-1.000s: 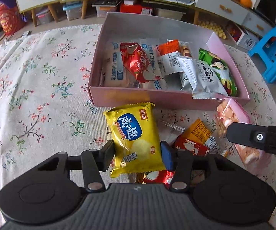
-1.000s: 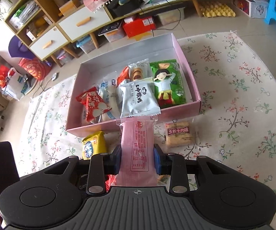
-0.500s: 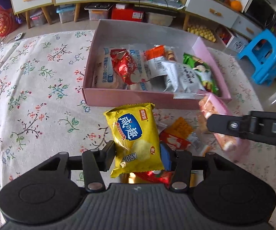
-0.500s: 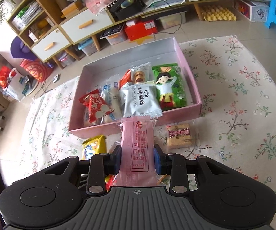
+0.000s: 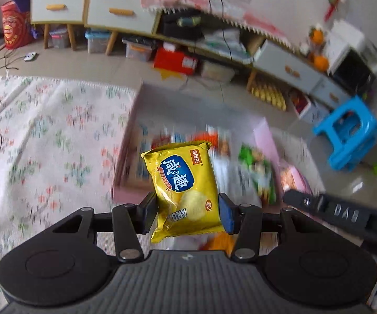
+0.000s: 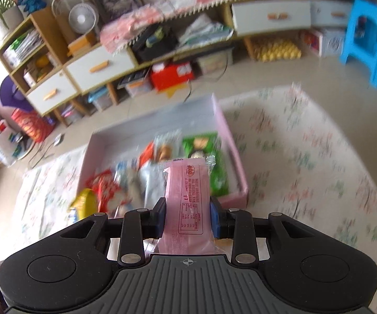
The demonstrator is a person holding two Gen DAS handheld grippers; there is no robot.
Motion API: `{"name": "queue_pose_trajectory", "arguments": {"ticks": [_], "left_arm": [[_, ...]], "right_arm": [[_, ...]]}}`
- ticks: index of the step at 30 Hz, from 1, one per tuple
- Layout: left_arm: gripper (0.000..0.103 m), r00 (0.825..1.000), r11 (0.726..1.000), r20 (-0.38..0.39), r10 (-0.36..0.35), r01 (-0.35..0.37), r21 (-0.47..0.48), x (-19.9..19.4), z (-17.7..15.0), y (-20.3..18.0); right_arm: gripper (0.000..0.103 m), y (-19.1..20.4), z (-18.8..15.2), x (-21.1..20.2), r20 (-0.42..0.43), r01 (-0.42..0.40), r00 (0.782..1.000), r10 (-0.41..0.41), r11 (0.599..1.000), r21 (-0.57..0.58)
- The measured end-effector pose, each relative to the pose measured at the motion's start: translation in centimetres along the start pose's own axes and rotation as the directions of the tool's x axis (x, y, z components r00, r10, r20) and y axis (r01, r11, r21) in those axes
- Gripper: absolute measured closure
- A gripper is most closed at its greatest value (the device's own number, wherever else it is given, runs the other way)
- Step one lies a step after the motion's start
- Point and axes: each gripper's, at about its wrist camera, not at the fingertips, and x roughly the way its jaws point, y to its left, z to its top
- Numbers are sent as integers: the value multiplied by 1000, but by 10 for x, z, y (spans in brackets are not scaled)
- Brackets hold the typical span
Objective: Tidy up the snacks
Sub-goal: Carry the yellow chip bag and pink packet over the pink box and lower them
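The left gripper holds a yellow chip bag; its jaws pinch the lower part of the bag from both sides, and the bag stands up in front of the camera, lifted above the surface with the flowered cloth. Behind the bag lies the pink box, open on top, and it contains several snack packets. This view is blurred, so I can only say that these packets are white, red, orange and green. At the right edge of the left wrist view, the black arm of the right gripper comes in from the side, near the right wall of the box.

In the right wrist view, the right gripper holds a pink wafer packet. Its jaws press on the two long sides of the packet, and the packet points forward, with its far end over the near part of the pink box. Inside the box, from left to right, I see a red packet, a grey-white packet and a green packet close to the right wall. The yellow chip bag shows at the left of the box, just at its near left corner. The flowered cloth covers the surface to the right of the box.

Behind the surface there are low cabinets with white drawers, and a blue stool stands on the floor at the far right.
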Motion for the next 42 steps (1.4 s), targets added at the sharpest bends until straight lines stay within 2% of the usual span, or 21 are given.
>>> {"name": "queue_pose_trajectory", "arguments": {"ticks": [2,6,12,16,22,28,30,32,35,42], "left_arm": [[57,1000,1000,22,-14,15,-16,4,7,0],[57,999,998,20,-41,42,-44,17,9,-2],[57,998,997,44,-36,38,-61,25,14,-1],[57,998,995,54,-45,50,-91,27,14,5],[57,998,996,50,-27,31,-84,31,16,5],[57,999,993,39,-23,27,-117,33,18,17],[57,999,993,35,-5,9,-120,34,17,21],[55,999,994,34,3,1,-112,32,17,25],[54,999,994,49,-8,13,-112,26,18,29],[60,999,992,53,-10,16,-126,23,19,33]], "right_arm": [[72,-2,7,5,26,2,1000,-2,1000,16],[72,-3,13,23,45,21,999,-21,1000,3],[72,-6,16,44,41,57,997,-57,998,15],[72,-5,17,52,48,19,999,-20,1000,19],[71,2,20,61,41,-45,998,46,999,-11],[71,22,22,66,29,-136,990,137,991,-17],[67,27,22,70,15,-165,986,165,986,8],[65,29,21,75,-3,-179,984,179,984,17],[56,28,20,76,1,-178,984,178,984,12],[56,22,21,69,10,-200,980,200,979,33]]}}
